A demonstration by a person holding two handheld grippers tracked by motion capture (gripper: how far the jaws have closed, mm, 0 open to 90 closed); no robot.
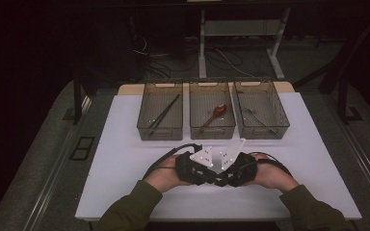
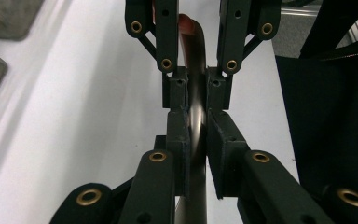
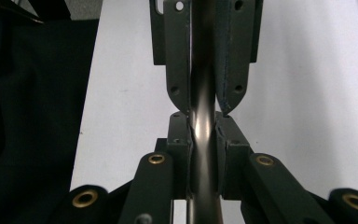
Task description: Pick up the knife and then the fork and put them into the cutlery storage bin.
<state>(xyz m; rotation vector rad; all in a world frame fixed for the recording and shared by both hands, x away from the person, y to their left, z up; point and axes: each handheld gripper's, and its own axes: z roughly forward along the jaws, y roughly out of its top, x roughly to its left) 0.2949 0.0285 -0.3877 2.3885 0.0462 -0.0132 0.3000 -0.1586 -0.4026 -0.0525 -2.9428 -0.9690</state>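
Note:
A slim shiny metal utensil handle (image 2: 196, 95) runs straight between both pairs of black jaws, with a red-brown end (image 2: 186, 21) at its far tip. My left gripper (image 2: 196, 119) is shut on the handle, pads pressing its sides. My right gripper (image 3: 203, 128) is shut on the same handle (image 3: 204, 84) from the opposite end. In the high view the left gripper (image 1: 213, 179) and right gripper (image 1: 225, 179) meet tip to tip just above the white table (image 1: 125, 159) near its front edge. The utensil's working end is hidden.
Three clear bins stand in a row at the back: the left bin (image 1: 160, 133) holds dark chopsticks (image 1: 164, 114), the middle bin (image 1: 212, 134) a red spoon (image 1: 217, 113), the right bin (image 1: 265, 134) a metal utensil (image 1: 255, 115). Cables trail from both grippers.

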